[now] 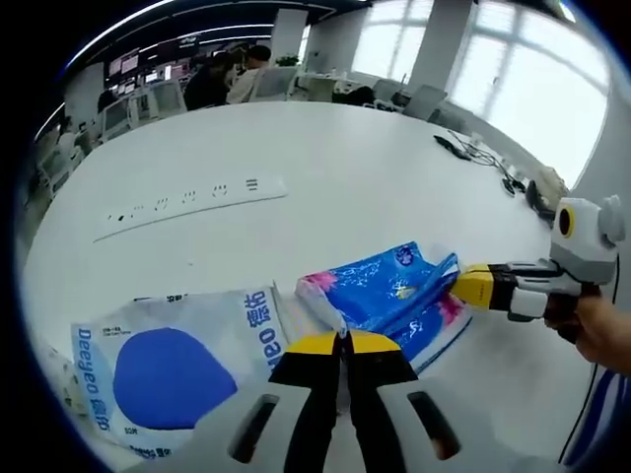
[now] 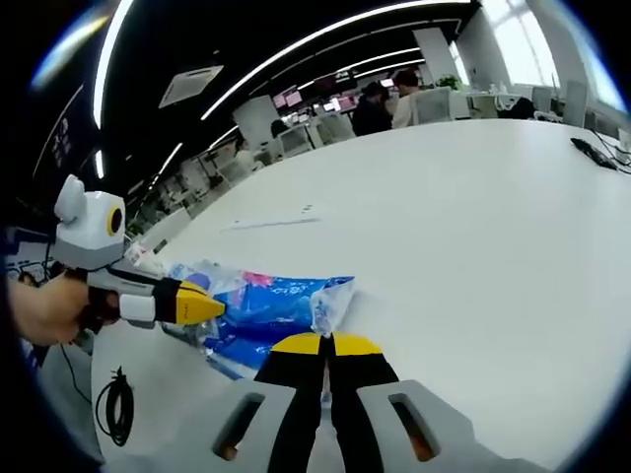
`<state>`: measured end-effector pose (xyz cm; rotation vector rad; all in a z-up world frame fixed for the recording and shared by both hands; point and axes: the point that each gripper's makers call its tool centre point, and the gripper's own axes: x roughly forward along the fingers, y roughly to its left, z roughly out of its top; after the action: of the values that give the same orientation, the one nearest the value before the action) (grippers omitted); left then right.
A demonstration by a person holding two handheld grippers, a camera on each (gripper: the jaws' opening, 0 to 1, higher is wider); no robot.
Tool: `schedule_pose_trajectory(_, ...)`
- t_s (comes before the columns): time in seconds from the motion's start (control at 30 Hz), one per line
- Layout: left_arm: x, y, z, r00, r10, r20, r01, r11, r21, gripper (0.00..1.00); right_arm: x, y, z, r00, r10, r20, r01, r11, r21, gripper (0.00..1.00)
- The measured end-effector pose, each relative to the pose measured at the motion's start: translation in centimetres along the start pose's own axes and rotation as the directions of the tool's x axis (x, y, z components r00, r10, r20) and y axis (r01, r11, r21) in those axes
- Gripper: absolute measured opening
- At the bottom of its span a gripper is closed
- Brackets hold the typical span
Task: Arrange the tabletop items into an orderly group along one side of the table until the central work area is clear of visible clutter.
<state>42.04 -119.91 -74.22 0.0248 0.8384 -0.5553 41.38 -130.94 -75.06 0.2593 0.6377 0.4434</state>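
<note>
So the blue pack [image 1: 389, 291] is pinched from both ends right now. The left tool [image 1: 343, 340] is clamped together on the pack's near edge, and the right tool [image 1: 471, 286] is clamped on its far-right corner. In the right gripper view the right tool [image 2: 325, 345] is shut on the wrapper tail. The pack's long axis runs roughly between the two tools, close to the worktop's [image 1: 345, 168] near edge. A white bag [image 1: 168, 370] is lying just left of it, so probably a short slide that way is called for.
</note>
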Motion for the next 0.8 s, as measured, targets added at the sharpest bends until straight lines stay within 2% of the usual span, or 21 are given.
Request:
schedule_pose_trajectory(0.23, 0.01, 0.1, -0.08, 1.0, 0.011, -0.004, -0.011, 1.0, -0.016, 0.0, 0.1, 0.01, -0.11, 1.0, -0.014, -0.01, 0.013, 1.0, -0.012, 0.0)
schedule_pose_trajectory(0.53, -0.11, 0.15, -0.11, 1.0, 0.016, -0.002, -0.016, 1.0, -0.001, 0.0, 0.06, 0.14, -0.19, 0.999, -0.049, -0.012, 0.048, 0.998, -0.032, 0.0)
schedule_pose_trajectory(0.63, -0.22, 0.03, -0.11, 1.0, 0.009, 0.021, -0.009, 0.999, 0.032, 0.03, -0.03, -0.09, -0.14, 0.998, -0.064, -0.007, 0.064, 0.997, -0.044, 0.0)
schedule_pose_trajectory(0.8, -0.82, 0.13, 0.43, 0.997, 0.005, 0.076, -0.004, 1.0, -0.022, 0.13, -0.32, -0.12, -0.42, 0.996, -0.083, -0.006, 0.083, 0.995, -0.062, 0.09)
